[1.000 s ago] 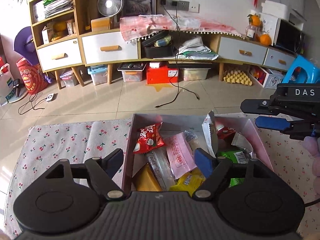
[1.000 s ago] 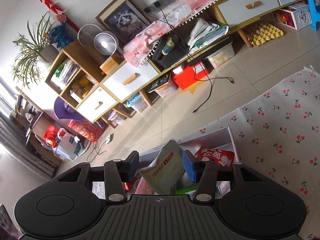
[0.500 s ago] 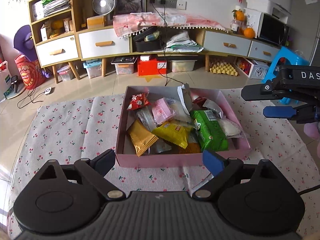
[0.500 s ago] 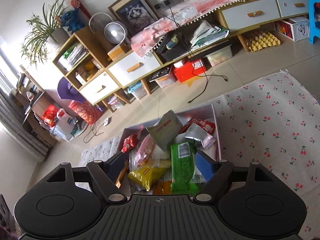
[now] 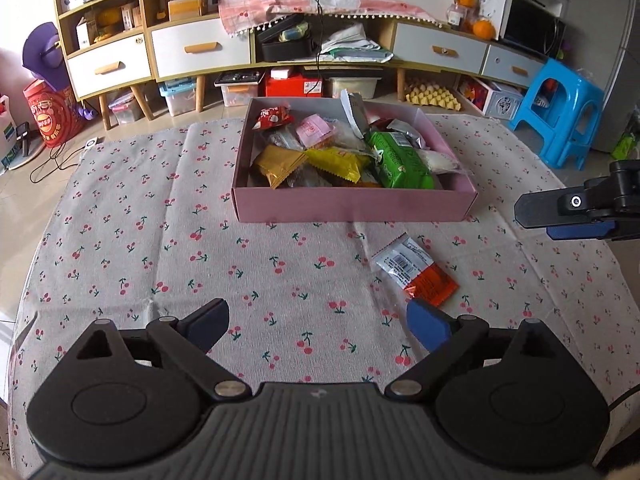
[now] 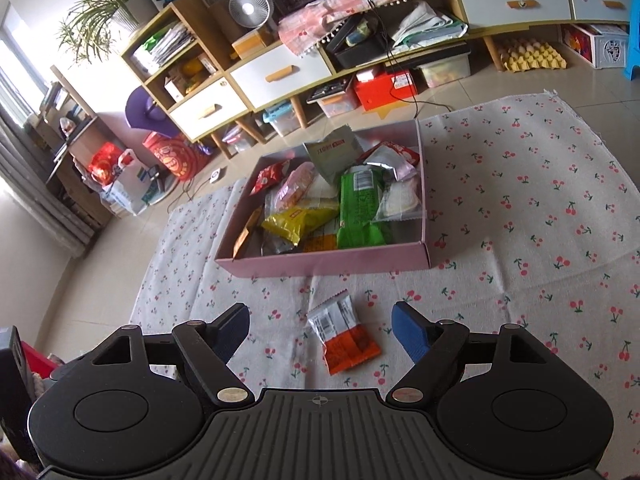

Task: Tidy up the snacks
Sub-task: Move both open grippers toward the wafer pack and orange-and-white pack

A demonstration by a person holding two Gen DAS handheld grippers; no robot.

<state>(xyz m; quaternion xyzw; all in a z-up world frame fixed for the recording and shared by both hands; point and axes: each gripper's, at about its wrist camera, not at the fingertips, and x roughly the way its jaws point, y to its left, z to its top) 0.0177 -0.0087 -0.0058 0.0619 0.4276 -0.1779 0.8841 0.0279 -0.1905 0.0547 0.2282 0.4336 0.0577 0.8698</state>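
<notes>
A pink box (image 5: pixel 352 203) full of several snack packets stands on the cherry-print cloth; it also shows in the right wrist view (image 6: pixel 332 262). One silver and orange packet (image 5: pixel 414 270) lies on the cloth in front of the box, and shows in the right wrist view (image 6: pixel 344 336) between my right fingers. My left gripper (image 5: pixel 318 322) is open and empty, above the cloth to the packet's left. My right gripper (image 6: pixel 320 330) is open and empty, hovering near the packet. Its side shows in the left wrist view (image 5: pixel 576 214).
The cherry-print cloth (image 5: pixel 160 240) covers the table. Beyond it is tiled floor, a long low cabinet (image 5: pixel 200 52) with storage bins underneath, and a blue plastic stool (image 5: pixel 560 112) at the right.
Both grippers pulled back from over the box toward the table's near side. The right gripper let go of the grey-green packet, which now stands in the box, and opened wider.
</notes>
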